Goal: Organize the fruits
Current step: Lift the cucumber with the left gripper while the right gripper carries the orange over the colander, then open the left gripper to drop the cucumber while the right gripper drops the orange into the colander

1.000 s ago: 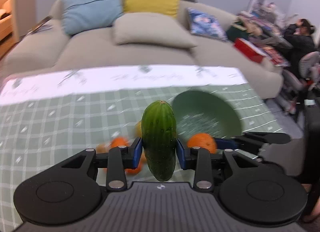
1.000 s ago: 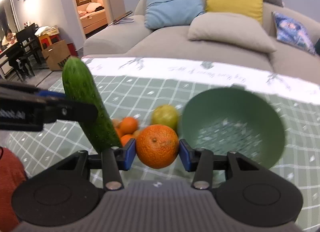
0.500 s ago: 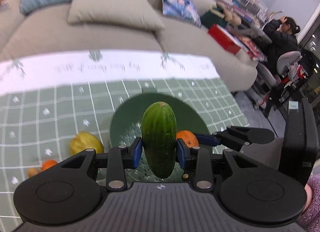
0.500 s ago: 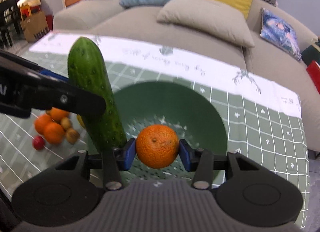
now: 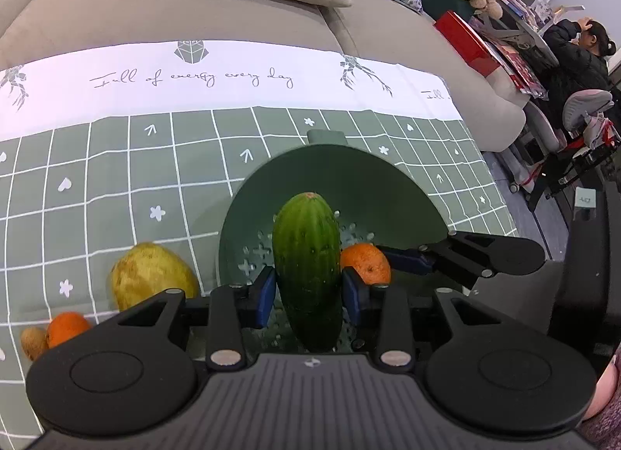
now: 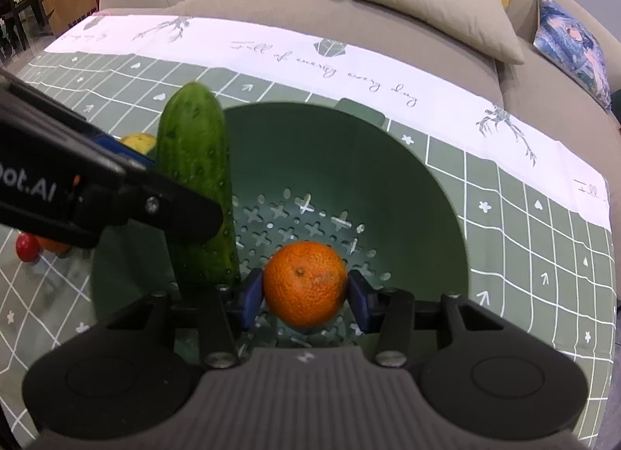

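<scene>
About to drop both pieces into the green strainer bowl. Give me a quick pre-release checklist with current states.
1. Left gripper clamped on the cucumber: ok.
2. Right gripper clamped on the orange: ok.
3. Both pieces over the bowl: ok.
4. Bowl holds nothing else: ok, as far as visible.
5. Height above the bowl floor: cannot tell.
6. Room between the two grippers: close together, cannot tell.

Cucumber: dark green, upright, held over the green colander. Orange: round, dimpled, held above the colander's perforated bottom. Loose yellow-green pear on the cloth beside the colander.
</scene>
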`<control>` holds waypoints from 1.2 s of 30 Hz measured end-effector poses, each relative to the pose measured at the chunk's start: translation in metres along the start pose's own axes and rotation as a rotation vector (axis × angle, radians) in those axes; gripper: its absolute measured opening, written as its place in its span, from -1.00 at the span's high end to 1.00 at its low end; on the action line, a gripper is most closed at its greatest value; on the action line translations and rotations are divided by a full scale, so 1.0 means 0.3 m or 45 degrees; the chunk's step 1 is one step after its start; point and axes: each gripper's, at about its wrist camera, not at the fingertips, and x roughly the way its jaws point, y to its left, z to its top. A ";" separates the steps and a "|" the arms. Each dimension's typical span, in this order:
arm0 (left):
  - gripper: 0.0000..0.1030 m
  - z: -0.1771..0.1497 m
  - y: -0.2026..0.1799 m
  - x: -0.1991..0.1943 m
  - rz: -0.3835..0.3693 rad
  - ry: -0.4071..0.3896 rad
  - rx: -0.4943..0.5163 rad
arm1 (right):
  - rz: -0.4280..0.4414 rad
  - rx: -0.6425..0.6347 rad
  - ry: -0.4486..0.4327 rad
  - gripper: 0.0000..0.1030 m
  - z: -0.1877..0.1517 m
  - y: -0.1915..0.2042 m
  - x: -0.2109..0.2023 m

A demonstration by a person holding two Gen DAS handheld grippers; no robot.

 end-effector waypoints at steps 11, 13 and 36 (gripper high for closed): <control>0.17 0.039 0.017 0.070 0.051 0.023 -0.015 | 0.000 -0.011 0.043 0.16 0.033 -0.014 0.071; 0.17 0.035 0.015 0.077 0.072 0.031 -0.002 | 0.001 -0.013 0.053 0.15 0.034 -0.014 0.078; -0.03 -0.081 -0.021 -0.223 0.089 -0.140 0.153 | -0.089 0.030 -0.106 -0.40 0.047 0.081 -0.159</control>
